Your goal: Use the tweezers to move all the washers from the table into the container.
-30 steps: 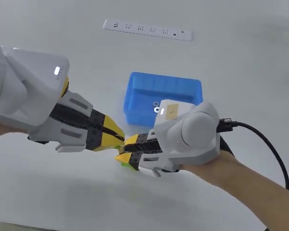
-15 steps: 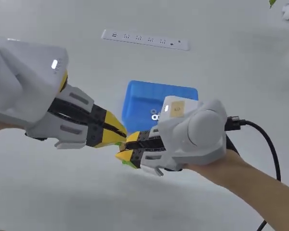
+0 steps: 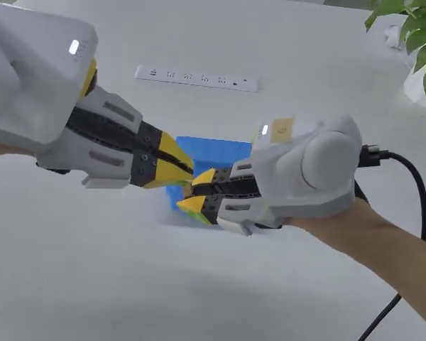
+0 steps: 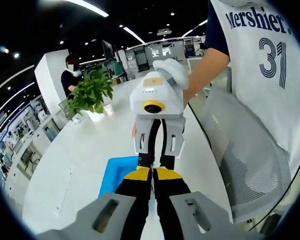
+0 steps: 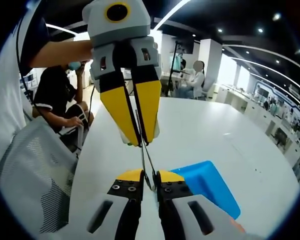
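Blue plastic container (image 3: 213, 145) half hidden; left tool (image 3: 186, 174) and right tool (image 3: 193, 192) both pinch thin metal tweezers (image 5: 144, 162); washers moved: cannot tell.

Metal tweezers (image 5: 142, 157), smooth plastic container (image 3: 214, 148)

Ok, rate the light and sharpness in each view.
Head view: soft even light, the white table nearly washed out, only a faint shadow beneath the right tool. Left gripper view: fisheye curves the ceiling lights. Right gripper view: same bending, a bright light strip glaring, tweezers thin but sharp.
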`<state>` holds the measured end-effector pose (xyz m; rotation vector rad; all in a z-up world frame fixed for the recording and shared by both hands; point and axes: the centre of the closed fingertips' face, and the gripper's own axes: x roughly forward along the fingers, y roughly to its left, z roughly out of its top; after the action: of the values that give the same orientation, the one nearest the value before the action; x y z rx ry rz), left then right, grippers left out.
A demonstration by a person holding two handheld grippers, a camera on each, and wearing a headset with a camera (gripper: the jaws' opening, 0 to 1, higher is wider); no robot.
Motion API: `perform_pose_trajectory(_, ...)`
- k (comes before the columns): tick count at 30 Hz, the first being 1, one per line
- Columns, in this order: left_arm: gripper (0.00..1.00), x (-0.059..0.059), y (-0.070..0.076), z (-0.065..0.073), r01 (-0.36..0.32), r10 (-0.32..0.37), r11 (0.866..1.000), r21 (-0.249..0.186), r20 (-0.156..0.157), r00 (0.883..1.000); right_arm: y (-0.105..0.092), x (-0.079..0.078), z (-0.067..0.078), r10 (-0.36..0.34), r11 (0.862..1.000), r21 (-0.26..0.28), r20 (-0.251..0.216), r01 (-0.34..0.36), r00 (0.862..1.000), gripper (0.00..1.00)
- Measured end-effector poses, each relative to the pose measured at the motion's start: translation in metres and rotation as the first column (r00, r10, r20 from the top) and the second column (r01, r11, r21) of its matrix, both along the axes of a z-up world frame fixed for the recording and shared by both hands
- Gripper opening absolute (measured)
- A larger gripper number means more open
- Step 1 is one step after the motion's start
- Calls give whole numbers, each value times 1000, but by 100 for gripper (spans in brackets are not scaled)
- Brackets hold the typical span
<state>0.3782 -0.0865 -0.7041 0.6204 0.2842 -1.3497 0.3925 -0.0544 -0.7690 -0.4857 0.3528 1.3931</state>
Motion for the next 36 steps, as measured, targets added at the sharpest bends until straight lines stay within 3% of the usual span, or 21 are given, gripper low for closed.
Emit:
perform_pose_trajectory(10, 5, 27, -6, 11, 1, 0, 1000, -11, 45, 999, -10, 30, 12, -45, 999, 6, 51, 45, 998, 11)
perform_pose_trajectory(18, 5, 46, -9, 4, -2, 2, 1000, -9, 48, 999, -14, 48, 5, -64, 998, -4, 55, 65, 996, 11)
perform_pose_trajectory(20, 6, 50, -8, -2, -7, 6, 1000, 15, 54, 999, -15, 53, 1, -66, 998, -20, 69, 67, 995, 11)
perform_pose_trajectory(29, 5, 71, -8, -23, -23, 23, 999, 29, 17, 1000, -15, 69, -20, -67, 996, -56, 71, 71, 995, 11)
perform_pose_trajectory(36, 6, 86, -14, -45, -30, 31, 998, 53, -20, 999, -16, 84, -42, -83, 994, -73, 38, 86, 996, 11)
